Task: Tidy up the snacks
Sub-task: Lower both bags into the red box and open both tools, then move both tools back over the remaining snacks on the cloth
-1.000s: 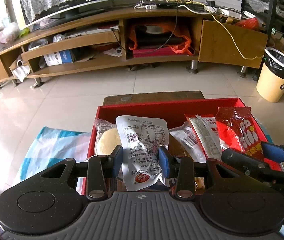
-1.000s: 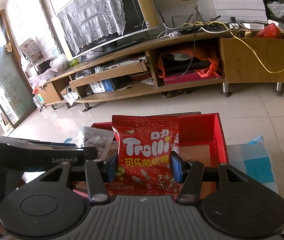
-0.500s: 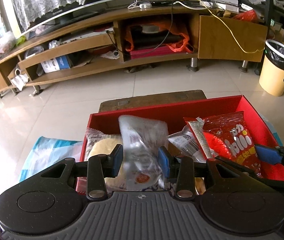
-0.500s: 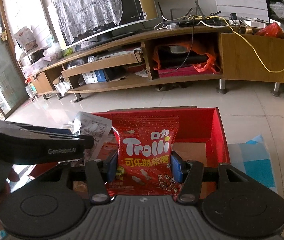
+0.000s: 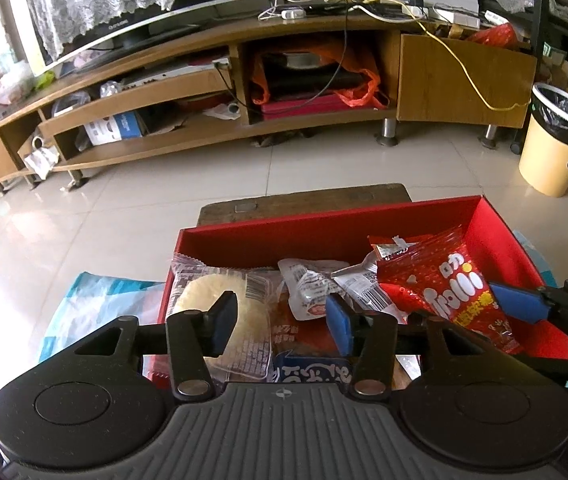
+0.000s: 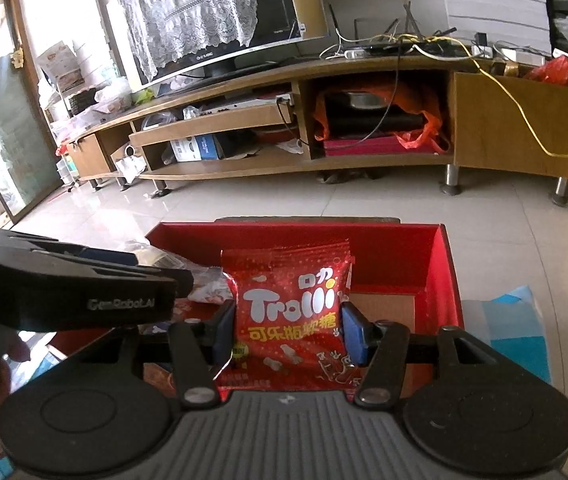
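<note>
A red box holds several snack packets. My left gripper is open and empty above the box. The clear white packet lies in the box just ahead of it, beside a round cake in a clear wrapper. My right gripper is shut on a red Trolli candy bag and holds it upright over the red box. The bag and the right gripper's blue pad also show at the right of the left wrist view.
The box sits on a blue-and-white cloth over a low wooden stool. A long wooden TV stand runs along the back. A yellow bin stands at the right. Tiled floor lies between.
My left gripper has opened and let go of the clear white packet, which now lies in the box. The right gripper still holds the Trolli bag, lower over the box.
</note>
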A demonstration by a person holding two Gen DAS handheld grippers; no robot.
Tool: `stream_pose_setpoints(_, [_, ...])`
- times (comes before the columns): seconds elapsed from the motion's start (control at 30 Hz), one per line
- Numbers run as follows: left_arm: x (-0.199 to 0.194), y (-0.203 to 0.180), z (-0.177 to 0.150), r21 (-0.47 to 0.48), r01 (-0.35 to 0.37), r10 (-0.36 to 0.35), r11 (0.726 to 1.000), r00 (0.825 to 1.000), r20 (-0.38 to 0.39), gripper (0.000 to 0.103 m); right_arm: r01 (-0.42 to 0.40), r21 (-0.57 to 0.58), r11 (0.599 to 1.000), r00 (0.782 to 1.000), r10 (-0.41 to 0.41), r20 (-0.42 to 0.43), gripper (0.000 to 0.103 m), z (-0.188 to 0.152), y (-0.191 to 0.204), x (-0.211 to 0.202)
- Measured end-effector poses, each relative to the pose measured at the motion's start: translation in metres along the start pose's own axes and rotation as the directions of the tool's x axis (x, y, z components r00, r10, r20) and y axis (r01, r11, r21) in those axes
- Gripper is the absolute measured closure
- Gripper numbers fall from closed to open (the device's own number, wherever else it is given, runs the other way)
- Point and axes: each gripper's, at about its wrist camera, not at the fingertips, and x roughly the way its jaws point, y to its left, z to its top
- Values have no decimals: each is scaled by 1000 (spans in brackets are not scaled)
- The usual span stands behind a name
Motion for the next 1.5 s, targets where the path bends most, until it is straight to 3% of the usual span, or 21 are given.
stream_pose_setpoints(0.33, [-20, 4, -1, -3, -6, 7, 1000, 1000, 20, 41, -8, 62, 998, 998, 4, 68, 48, 7, -7, -15])
stream_pose_setpoints(0.8, [-51, -1, -18, 4, 16, -16, 1000, 1000, 17, 36, -13, 104, 995, 996, 4, 86, 47, 2, -14, -56])
stream_pose_setpoints(1.1, [-66, -8, -39, -2, 35, -35, 999, 999, -12, 34, 9, 102, 995, 1000, -11, 19, 46, -28, -15, -79])
stream_pose_setpoints(1.5, [-57, -17, -83, -40, 75, -80, 996, 987, -142, 31, 41, 140, 989, 997, -31, -75, 46, -55, -21, -92])
